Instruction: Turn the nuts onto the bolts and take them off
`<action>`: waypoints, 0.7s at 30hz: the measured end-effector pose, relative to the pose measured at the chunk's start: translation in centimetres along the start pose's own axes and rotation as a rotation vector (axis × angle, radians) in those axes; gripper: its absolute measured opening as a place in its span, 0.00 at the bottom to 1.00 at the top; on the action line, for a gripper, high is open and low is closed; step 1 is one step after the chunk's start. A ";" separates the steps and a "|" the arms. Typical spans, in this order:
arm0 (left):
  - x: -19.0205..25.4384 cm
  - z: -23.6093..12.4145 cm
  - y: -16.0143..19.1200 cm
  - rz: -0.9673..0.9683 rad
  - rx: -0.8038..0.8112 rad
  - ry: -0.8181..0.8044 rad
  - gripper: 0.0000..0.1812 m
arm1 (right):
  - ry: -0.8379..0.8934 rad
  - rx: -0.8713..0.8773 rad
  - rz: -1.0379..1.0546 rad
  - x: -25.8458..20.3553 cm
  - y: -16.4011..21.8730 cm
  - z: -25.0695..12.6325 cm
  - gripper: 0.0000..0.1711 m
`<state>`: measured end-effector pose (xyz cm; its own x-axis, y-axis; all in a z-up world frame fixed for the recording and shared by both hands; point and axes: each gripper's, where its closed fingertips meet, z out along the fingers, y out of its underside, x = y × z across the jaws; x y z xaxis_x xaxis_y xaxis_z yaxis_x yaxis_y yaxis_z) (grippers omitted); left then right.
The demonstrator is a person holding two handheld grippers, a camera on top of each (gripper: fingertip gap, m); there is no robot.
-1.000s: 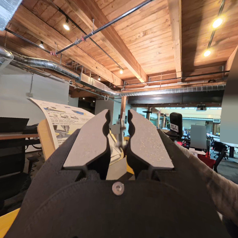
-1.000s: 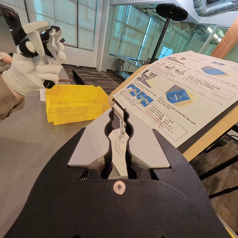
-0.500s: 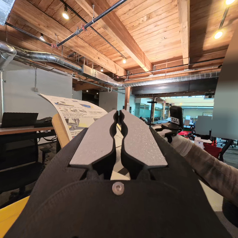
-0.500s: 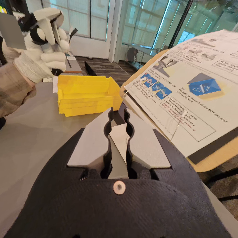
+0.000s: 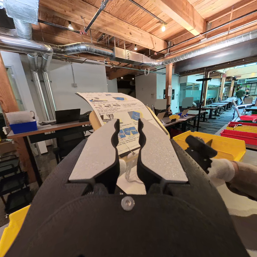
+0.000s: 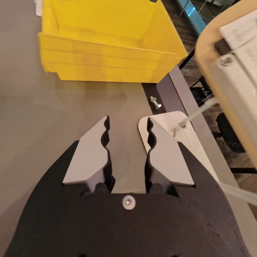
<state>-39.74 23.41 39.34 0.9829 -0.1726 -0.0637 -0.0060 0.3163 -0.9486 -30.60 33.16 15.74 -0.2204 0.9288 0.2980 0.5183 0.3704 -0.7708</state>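
Observation:
A silver bolt with a nut on it [image 6: 155, 102] lies on the grey table [image 6: 41, 111] near its dark right edge, just in front of a yellow bin [image 6: 104, 41]. My right gripper [image 6: 128, 118] is open and empty, pointing down at the table a short way short of the bolt and to its left. My left gripper [image 5: 128, 122] is open and empty, held up and pointing at the instruction sheet [image 5: 118, 108]. The right gripper [image 5: 198, 150], in a white-gloved hand, shows at the right of the left wrist view.
The sheet sits on a tilted wooden board [image 6: 205, 69] on a white stand base [image 6: 173, 125] at the table's right edge. A second yellow bin's corner [image 5: 12, 229] is at lower left. Red bins [image 5: 239, 133] and desks stand beyond. The gap from one gripper's tips to the other's is roughly 25 cm.
My left gripper held a small silver part 1 s ago, then shut, and is now open and empty. My right gripper has opened wide and tipped down toward the table.

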 end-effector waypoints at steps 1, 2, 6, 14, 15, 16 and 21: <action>0.0 -0.1 -0.1 0.011 -0.004 -0.004 0.14 | -0.001 -0.018 -0.007 -0.1 0.3 1.9 0.31; -0.1 -0.3 -0.2 0.018 -0.006 -0.006 0.14 | -0.003 -0.053 -0.022 0.0 0.8 3.8 0.34; 0.0 -1.1 -1.4 0.036 0.020 -0.004 0.15 | 0.054 -0.033 -0.007 2.5 -0.1 8.5 0.37; -0.6 -2.5 -1.6 0.039 0.023 0.009 0.16 | 0.030 -0.125 0.023 5.9 1.8 13.6 0.33; -0.7 -2.5 -1.5 0.031 0.025 0.016 0.16 | 0.027 -0.156 0.021 6.0 2.5 14.0 0.30; -0.8 -2.6 -1.5 0.023 0.029 0.021 0.16 | 0.028 -0.166 0.018 6.1 2.8 14.4 0.29; -1.0 -2.6 -1.2 0.001 0.040 0.032 0.16 | 0.052 -0.194 0.030 7.0 3.2 15.0 0.11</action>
<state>-41.22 20.82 39.74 0.9764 -0.2021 -0.0754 0.0010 0.3537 -0.9354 -42.89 40.65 6.88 -0.1619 0.9370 0.3096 0.6747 0.3340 -0.6582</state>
